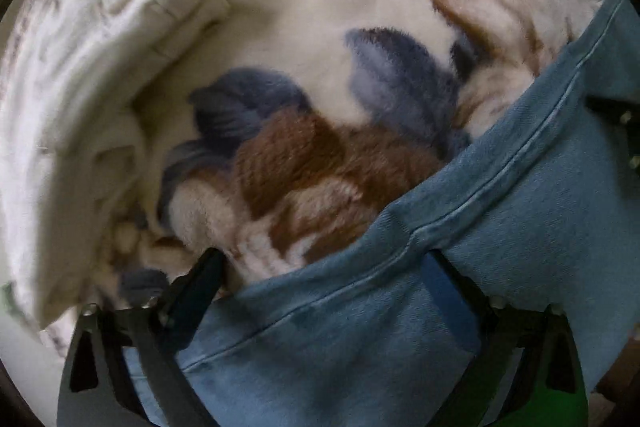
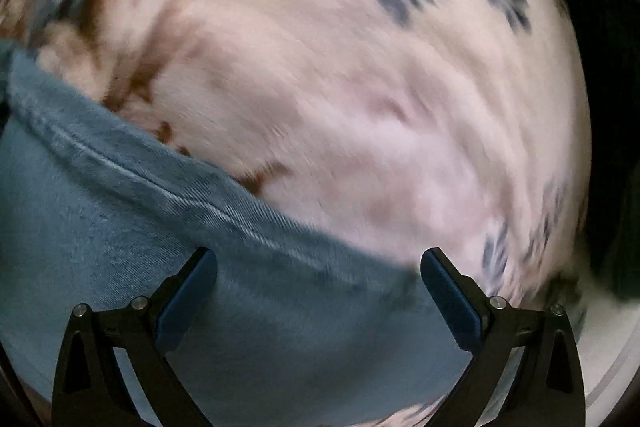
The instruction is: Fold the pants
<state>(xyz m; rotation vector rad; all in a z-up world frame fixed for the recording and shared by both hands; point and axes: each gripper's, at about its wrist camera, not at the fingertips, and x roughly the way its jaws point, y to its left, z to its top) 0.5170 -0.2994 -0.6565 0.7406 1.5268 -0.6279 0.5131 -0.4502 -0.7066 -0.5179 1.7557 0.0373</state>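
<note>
Left gripper (image 1: pixel 326 269) fingers (image 1: pixel 200 283) spread wide, black angular arms with blue pads, nothing pinched; denim lying slack between and beneath them, pads not pressing on it. Right gripper (image 2: pixel 320 267) fingers (image 2: pixel 192 287) likewise wide apart, blue pads bare, cloth under the gap but not clamped.

Left wrist view, from the left: a pile of white fabric (image 1: pixel 80 87), thick and ribbed at one rolled edge, quilted and creased elsewhere, with a pale sewn label near the top. Beside it the blanket (image 1: pixel 304 27), plush and fuzzy, cream ground with large blue and brown leaf or petal shapes, softly rumpled. Over the blanket's lower right, the pants (image 1: pixel 500 227): light blue denim, faded, a raised double-stitched seam running diagonally up toward the right edge, cloth buckled into a soft ridge close to the right finger. At the far right edge, a bit of the other gripper's dark frame with screws, just above the denim.

Right wrist view, from the left: pants (image 2: pixel 120 227) filling the lower left, twill weave visible, a worn pale seam curving down toward the right finger. Beyond, blanket (image 2: pixel 360 107), blurred, pinkish cream with brown and dark blue blotches. Far right, darkness past the blanket's edge, too dim to tell.
</note>
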